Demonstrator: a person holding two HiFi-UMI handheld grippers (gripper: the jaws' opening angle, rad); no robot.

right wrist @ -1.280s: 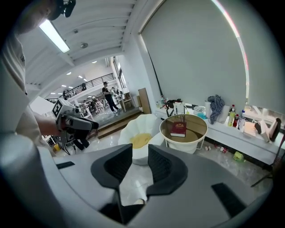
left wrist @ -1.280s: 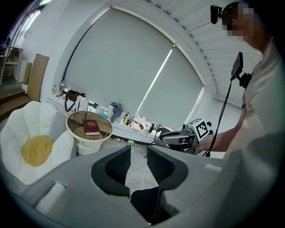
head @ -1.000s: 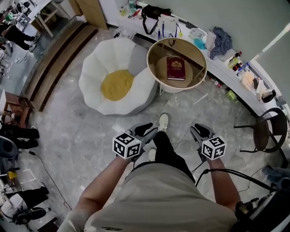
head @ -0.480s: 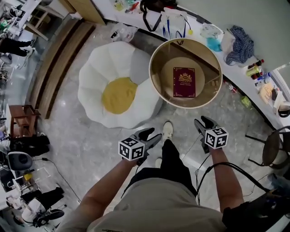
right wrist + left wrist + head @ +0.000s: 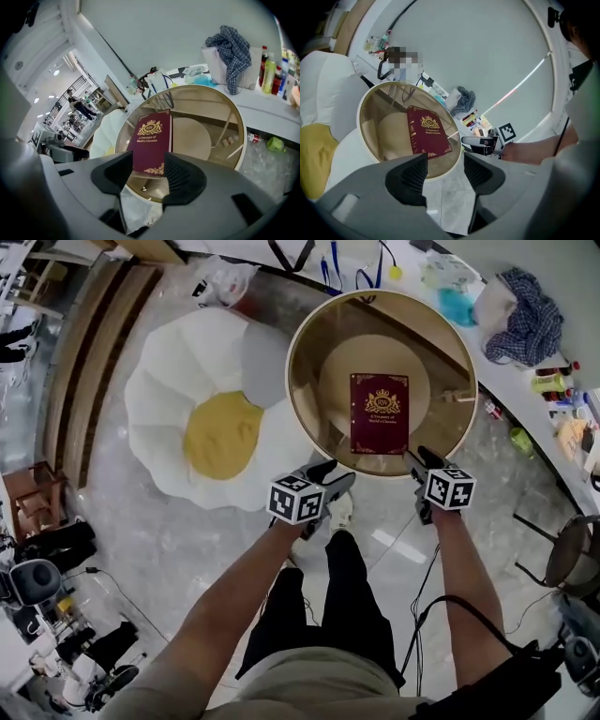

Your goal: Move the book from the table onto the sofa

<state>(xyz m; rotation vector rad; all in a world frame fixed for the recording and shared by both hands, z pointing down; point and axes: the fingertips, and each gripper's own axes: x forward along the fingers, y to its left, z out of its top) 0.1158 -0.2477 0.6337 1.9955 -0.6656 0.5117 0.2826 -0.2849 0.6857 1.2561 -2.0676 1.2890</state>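
"Maroon book (image 5: 379, 412) with the gold crest: where was it?"

"Flat on the round glass-topped desk (image 5: 302, 418), cover up, a little right of the middle, with its bottom edge toward the near rim. It lay just as it had a second before."

"And the sofa?"

"The white, petal-shaped sofa (image 5: 159, 381) with the yellow centre stood just beside the desk, on its left. I couldn't tell from the head view whether the two touched."

"So what had changed?"

"The claws. A second before, both hung over the grey floor (image 5: 169, 540) by the person's white shoe (image 5: 341, 512), well short of the desk. Half a second before, they were nearer but not there yet. Now the left claw (image 5: 333, 477) was at the desk's near rim, and the right claw (image 5: 421, 458) was over that rim, just beside the book's near right corner."

"Had either taken hold?"

"No. Both were opening. The left claw's jaws stood apart, with only floor and the desk's edge showing between them. The book lay ahead of that claw and off to its left. The right claw's jaws stood apart too. The book's lower edge showed through the gap, lying beyond the pads and clear of them."
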